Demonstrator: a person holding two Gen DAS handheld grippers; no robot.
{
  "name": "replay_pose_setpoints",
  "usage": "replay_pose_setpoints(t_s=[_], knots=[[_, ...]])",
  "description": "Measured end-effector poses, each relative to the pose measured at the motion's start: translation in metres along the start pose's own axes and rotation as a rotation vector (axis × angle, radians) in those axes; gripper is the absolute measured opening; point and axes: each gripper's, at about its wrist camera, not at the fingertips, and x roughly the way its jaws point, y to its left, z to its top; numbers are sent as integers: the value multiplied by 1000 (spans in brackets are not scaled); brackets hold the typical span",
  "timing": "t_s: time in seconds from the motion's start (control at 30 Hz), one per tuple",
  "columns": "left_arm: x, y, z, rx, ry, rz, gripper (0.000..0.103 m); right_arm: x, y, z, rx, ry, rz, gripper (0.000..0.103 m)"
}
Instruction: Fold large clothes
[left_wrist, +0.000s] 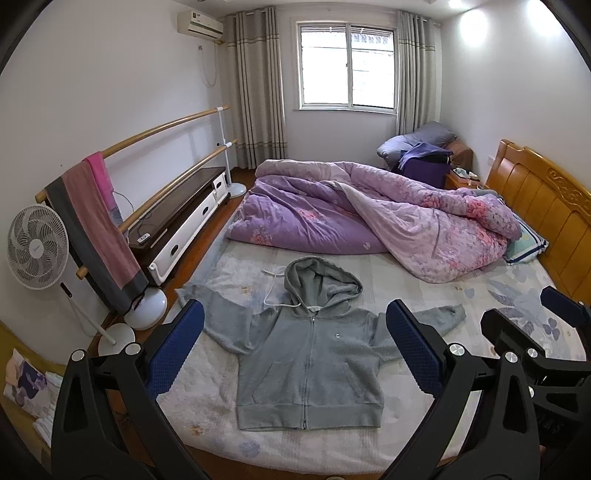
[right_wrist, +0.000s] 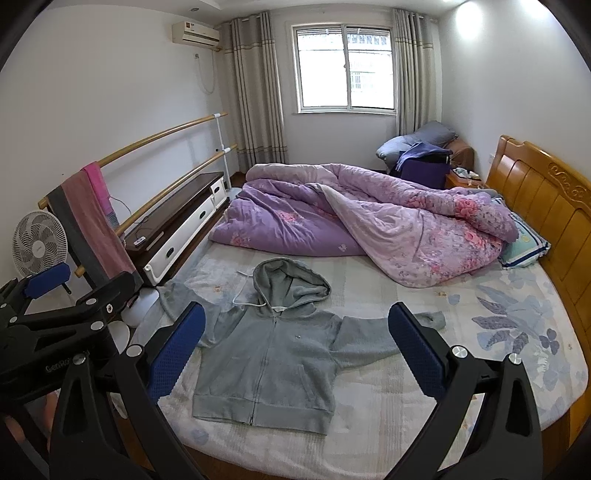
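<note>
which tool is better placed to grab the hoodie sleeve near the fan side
Left. The left tool, open, hangs over the hoodie, nearer that sleeve; the right tool hangs further toward the headboard.

Bedroom surroundings, seen from the foot of the bed

A crumpled purple floral quilt (left_wrist: 369, 214) lies across the pale flower-printed bedsheet (left_wrist: 498, 295) beside the carved wooden headboard (left_wrist: 546, 206); a white standing fan (left_wrist: 37, 247), pink-and-grey towels on wooden rails (left_wrist: 99, 221), and a dark-topped white cabinet (left_wrist: 184, 218) line the wall.
</note>
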Motion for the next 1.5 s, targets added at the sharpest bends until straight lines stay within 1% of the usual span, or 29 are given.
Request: replay_pose_setpoints(t_s=[0.2, 0.37, 0.47, 0.57, 0.67, 0.77, 0.8, 0.87, 0.93, 1.03, 1.07, 1.1, 1.17, 1.2, 1.23, 1.27, 1.33, 1.37, 1.4, 1.43, 1.47, 1.5], knots=[[28, -2, 6, -8, 41, 5, 98, 25, -4, 5, 6, 38, 14, 96], [59, 3, 11, 0, 71, -3, 98, 52, 4, 8, 11, 73, 4, 96], [82, 13, 14, 1, 86, -19, 98, 74, 16, 10, 16, 89, -17, 96], [117, 28, 18, 12, 116, -45, 98, 96, 26, 10, 29, 109, -36, 96], [152, 50, 22, 23, 145, -75, 98, 130, 47, 14, 42, 132, -75, 96], [189, 73, 26, 31, 179, -106, 98, 165, 69, 15, 63, 145, -93, 96], [207, 85, 27, 34, 193, -115, 98, 174, 74, 16, 64, 148, -98, 96], [233, 101, 27, 39, 216, -119, 98, 205, 92, 16, 71, 158, -106, 96], [270, 123, 25, 47, 261, -137, 98, 233, 103, 15, 82, 174, -107, 96], [320, 159, 19, 39, 312, -153, 98, 284, 126, 9, 94, 220, -123, 96], [335, 170, 18, 35, 318, -158, 98, 306, 136, 5, 101, 242, -124, 96], [350, 182, 15, 27, 326, -164, 98, 319, 141, 2, 108, 250, -119, 96], [381, 205, 10, -2, 356, -190, 98, 358, 158, -7, 119, 283, -111, 96], [403, 224, 4, -34, 377, -186, 98, 372, 163, -11, 126, 293, -101, 96], [420, 238, 0, -59, 385, -172, 98, 372, 163, -11, 126, 293, -101, 96], [445, 261, -8, -95, 401, -156, 98, 387, 169, -16, 132, 305, -90, 96], [481, 296, -22, -156, 424, -127, 98, 422, 179, -29, 148, 349, -65, 96], [507, 322, -36, -198, 447, -71, 98, 453, 189, -42, 165, 383, -55, 96], [524, 339, -45, -226, 464, -43, 98, 453, 189, -42, 165, 383, -55, 96], [544, 358, -55, -263, 481, -25, 98, 469, 193, -50, 175, 402, -48, 93], [561, 374, -66, -292, 492, -2, 98, 483, 196, -57, 183, 415, -44, 88], [588, 396, -82, -328, 518, 27, 98, 495, 198, -63, 189, 434, -40, 74]])
